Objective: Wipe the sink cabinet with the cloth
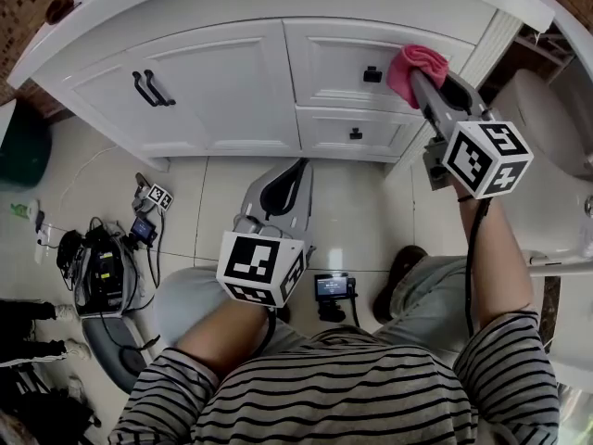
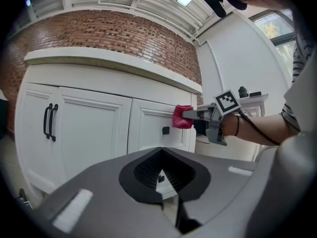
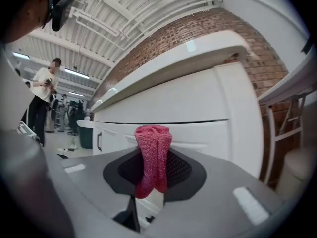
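the right gripper [image 1: 416, 80] clamps a bunched pink cloth [image 3: 152, 152] against the white sink cabinet's [image 1: 232, 82] top right drawer [image 1: 338, 58], beside its black knob [image 1: 372, 74]; the left gripper [image 1: 295, 171] hangs low, jaws together, empty.

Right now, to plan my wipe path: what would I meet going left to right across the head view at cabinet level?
Green bin → paired black door handles → top drawer pull → pink cloth.

No words, brands or numbers I can read anywhere, only black-and-white square markers [image 1: 261, 265], on my left gripper [image 1: 301, 167], on my right gripper [image 1: 419, 74]
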The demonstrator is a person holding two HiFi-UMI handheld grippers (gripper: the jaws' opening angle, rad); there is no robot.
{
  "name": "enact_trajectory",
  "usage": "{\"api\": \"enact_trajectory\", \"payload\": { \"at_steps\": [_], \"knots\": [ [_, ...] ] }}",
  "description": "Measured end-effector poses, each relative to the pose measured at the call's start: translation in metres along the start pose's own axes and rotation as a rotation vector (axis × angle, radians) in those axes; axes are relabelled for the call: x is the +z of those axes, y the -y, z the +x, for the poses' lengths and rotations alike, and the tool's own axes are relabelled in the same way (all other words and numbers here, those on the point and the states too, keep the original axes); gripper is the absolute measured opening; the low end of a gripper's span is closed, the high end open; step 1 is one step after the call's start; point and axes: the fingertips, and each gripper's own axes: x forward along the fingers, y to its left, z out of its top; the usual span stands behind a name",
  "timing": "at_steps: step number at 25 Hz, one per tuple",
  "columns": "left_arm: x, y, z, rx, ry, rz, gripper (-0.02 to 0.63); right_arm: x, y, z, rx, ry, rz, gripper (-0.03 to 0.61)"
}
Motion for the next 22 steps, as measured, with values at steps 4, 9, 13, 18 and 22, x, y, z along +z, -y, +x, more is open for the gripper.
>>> {"api": "enact_trajectory", "payload": {
  "at_steps": [4, 9, 13, 18, 22],
  "knots": [
    [0.0, -0.005, -0.004, 0.011, 0.004, 0.001, 0.0, -0.026, -0.084, 0.066, 0.154, -0.044, -0.023, 0.094],
    [-0.001, -0.018, -0.007, 0.045, -0.001, 0.001, 0.0, -0.059, -0.115, 0.112, 0.182, -0.136, -0.066, 0.094],
    [0.0, -0.016, -0.008, 0.028, 0.004, -0.019, 0.0, -0.062, -0.09, 0.095, 0.143, -0.153, -0.1, 0.094],
    [-0.003, -0.007, -0.003, 0.003, -0.001, -0.014, 0.0, -0.062, -0.058, 0.062, 0.121, -0.147, -0.123, 0.087],
    [-0.01, 0.001, 0.004, 0.003, -0.022, 0.013, 0.0, -0.062, -0.017, 0.033, 0.074, -0.144, -0.119, 0.089]
  ]
}}
